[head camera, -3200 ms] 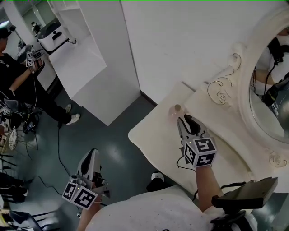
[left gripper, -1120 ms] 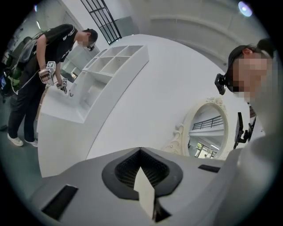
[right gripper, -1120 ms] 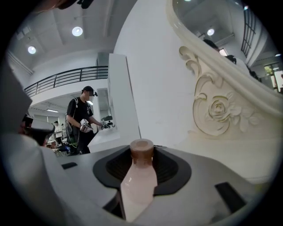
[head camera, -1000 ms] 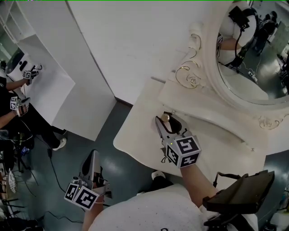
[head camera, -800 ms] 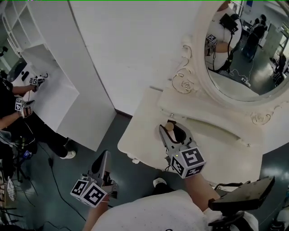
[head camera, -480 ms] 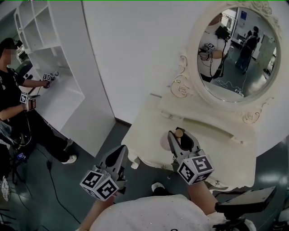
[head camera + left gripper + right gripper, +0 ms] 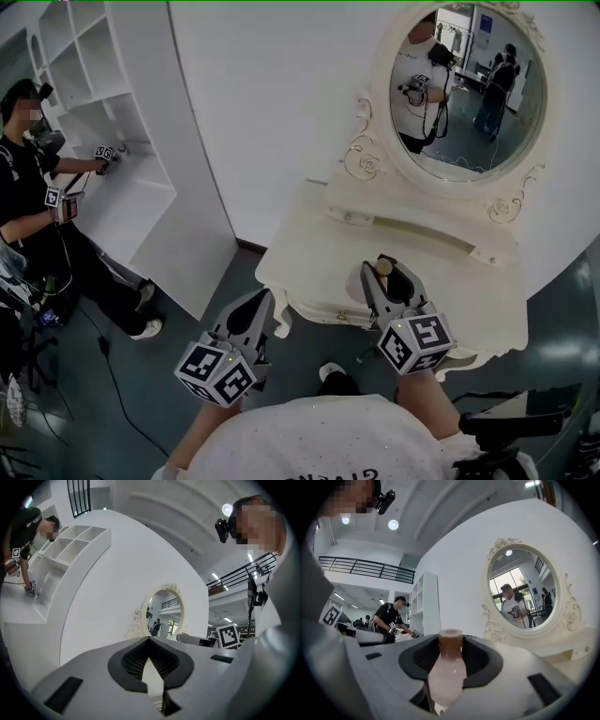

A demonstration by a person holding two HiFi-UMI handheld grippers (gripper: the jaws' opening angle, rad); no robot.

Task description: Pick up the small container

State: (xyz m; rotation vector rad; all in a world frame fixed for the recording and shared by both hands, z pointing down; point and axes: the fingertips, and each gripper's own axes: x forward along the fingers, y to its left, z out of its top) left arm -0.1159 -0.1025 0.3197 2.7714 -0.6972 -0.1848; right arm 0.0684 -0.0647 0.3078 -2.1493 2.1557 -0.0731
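- Wall (image 7: 272, 112), plain white, is filling the back of the head view, running behind both shelving and counter.
- Floor (image 7: 187, 281), dark grey, is showing below, between the shelving and the counter.
- Shelving (image 7: 112, 84), white and open-fronted, is standing against the wall at the left, well apart from the counter.
- Counter (image 7: 309, 258), cream with a curved front edge and a raised back ledge, is standing against the wall at the middle and right.
- Mirror (image 7: 459, 94), oval in a carved cream frame, is rising from the back of the counter and reflecting a person with a gripper raised.
- Person (image 7: 28, 187) in dark clothes is standing at the shelving on the far left, reaching toward a shelf.
- Right gripper (image 7: 389, 275) is pointing toward the mirror, over the counter's front edge. Its jaws are grasping the container, with the pads pressing on either side of its body.
- Left gripper (image 7: 260, 302) is hanging over the floor, just off the counter's left front corner. Its jaws are clenched together with nothing between them.
- Container (image 7: 449, 672), a small pale pink bottle with a brown cap, is sitting upright between the right gripper's jaws. It is being held clear of the counter top, its cap poking up past the pads.
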